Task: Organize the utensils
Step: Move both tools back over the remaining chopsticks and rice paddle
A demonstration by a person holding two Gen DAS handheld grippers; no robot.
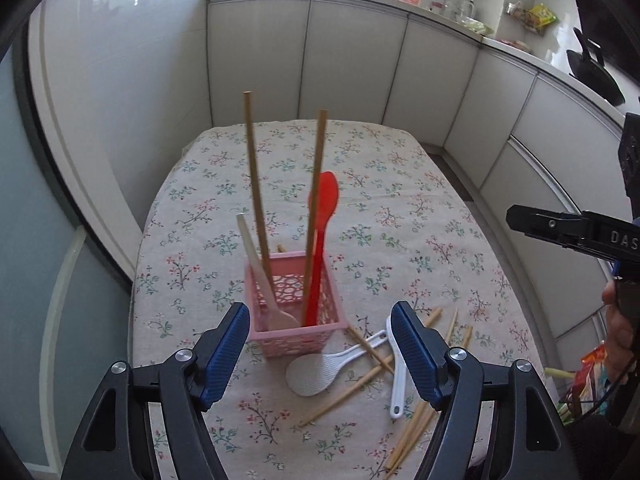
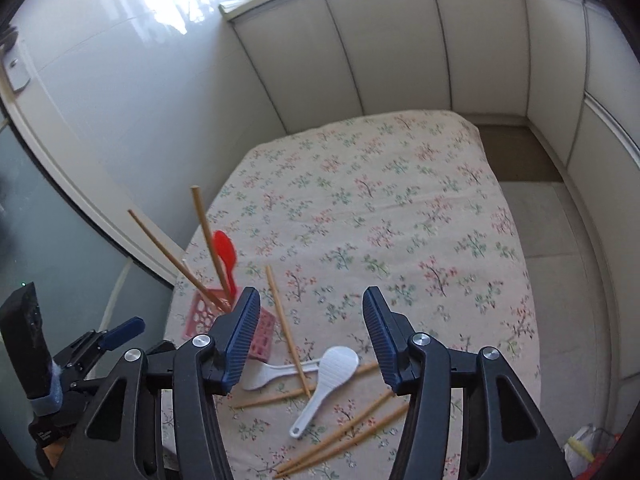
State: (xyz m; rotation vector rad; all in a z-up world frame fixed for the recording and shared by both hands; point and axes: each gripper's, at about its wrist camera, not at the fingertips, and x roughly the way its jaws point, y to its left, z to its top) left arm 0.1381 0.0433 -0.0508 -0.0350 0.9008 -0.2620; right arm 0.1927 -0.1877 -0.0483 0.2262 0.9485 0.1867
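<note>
Perforated pink plastic basket (image 1: 294, 312), wooden chopsticks (image 2: 344, 432), glossy white plastic paddles (image 2: 326, 384), matt floral cloth (image 2: 400, 220).

The only lettering that can be read is "DAS" in pale capitals on the side of the right gripper (image 1: 576, 232), which reaches in from the right edge of the left wrist view, above and well to the right of the pink basket (image 1: 296, 312); the word runs off the picture's edge. The yellow packet (image 1: 541, 15) on the far shelf, high above that gripper, carries print too blurred to read.
</note>
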